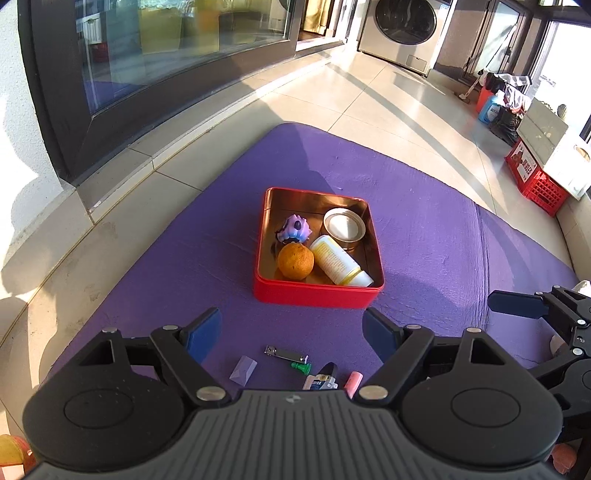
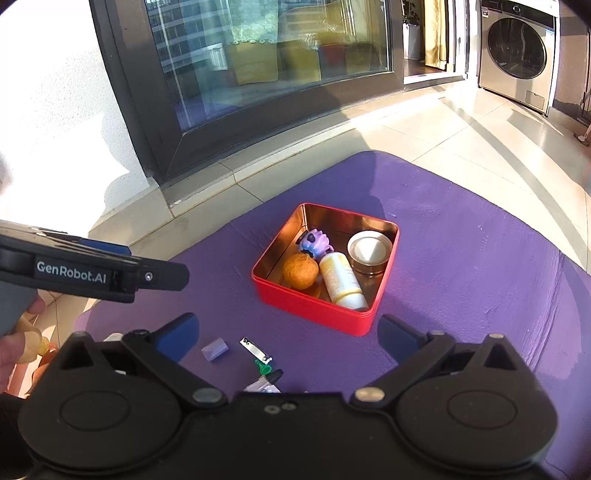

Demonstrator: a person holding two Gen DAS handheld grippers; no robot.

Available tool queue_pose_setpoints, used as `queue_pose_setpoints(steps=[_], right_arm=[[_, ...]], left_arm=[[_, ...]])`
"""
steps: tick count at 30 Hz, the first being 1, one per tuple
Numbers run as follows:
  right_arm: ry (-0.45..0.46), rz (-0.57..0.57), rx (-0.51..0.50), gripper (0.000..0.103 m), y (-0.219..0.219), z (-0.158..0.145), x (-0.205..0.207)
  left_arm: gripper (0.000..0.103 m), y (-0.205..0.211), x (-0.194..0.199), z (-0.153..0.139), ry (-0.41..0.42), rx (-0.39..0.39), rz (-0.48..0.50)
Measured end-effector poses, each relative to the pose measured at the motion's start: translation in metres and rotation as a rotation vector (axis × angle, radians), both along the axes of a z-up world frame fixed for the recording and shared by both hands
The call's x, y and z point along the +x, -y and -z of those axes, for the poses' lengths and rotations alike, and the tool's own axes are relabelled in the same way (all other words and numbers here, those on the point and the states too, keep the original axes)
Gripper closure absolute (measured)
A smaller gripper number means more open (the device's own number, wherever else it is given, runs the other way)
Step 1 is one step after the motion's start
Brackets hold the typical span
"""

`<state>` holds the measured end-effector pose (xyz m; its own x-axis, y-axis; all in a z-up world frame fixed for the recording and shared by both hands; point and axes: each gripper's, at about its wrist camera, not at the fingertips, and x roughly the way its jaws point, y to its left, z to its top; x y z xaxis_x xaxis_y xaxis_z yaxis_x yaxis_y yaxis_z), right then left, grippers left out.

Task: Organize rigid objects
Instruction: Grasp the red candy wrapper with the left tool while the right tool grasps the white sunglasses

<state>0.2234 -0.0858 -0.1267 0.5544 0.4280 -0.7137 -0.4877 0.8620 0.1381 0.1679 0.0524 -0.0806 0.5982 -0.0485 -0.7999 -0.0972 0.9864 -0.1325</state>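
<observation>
We see a purple mat [image 1: 424, 229] on the tiled floor [image 1: 388, 107] carrying a red tin [image 1: 314, 293] (open-topped), nail clippers [image 1: 286, 353], a lilac block [image 1: 243, 369] and a pink piece [image 1: 353, 380].

Both tools tilt downward, the left tool [image 1: 291, 334] and right tool [image 2: 288, 338] spread wide, gripping nothing.

Sunlit tiled floor [image 1: 388, 96], dark-framed window [image 2: 258, 55], washing machine [image 1: 406, 29].

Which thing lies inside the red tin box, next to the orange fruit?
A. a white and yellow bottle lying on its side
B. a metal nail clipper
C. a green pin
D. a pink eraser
A: the white and yellow bottle lies on its side in the red tin box, against the orange fruit; the other small things sit on the purple mat.
</observation>
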Motion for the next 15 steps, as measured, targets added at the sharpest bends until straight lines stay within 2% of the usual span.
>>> queue_pose_setpoints(steps=[6,12,15], right_arm=[[-0.065,0.008,-0.030,0.000,-0.004,0.030,-0.020],[-0.124,0.001,-0.092,0.000,-0.011,0.065,-0.028],[-0.160,0.004,-0.108,0.002,-0.015,0.082,-0.029]], left_arm=[[0.020,-0.012,-0.012,0.030,-0.077,0.024,-0.033],[0.020,-0.016,-0.015,0.068,-0.159,0.085,0.006],[0.020,-0.020,-0.013,0.087,-0.213,0.079,0.004]])
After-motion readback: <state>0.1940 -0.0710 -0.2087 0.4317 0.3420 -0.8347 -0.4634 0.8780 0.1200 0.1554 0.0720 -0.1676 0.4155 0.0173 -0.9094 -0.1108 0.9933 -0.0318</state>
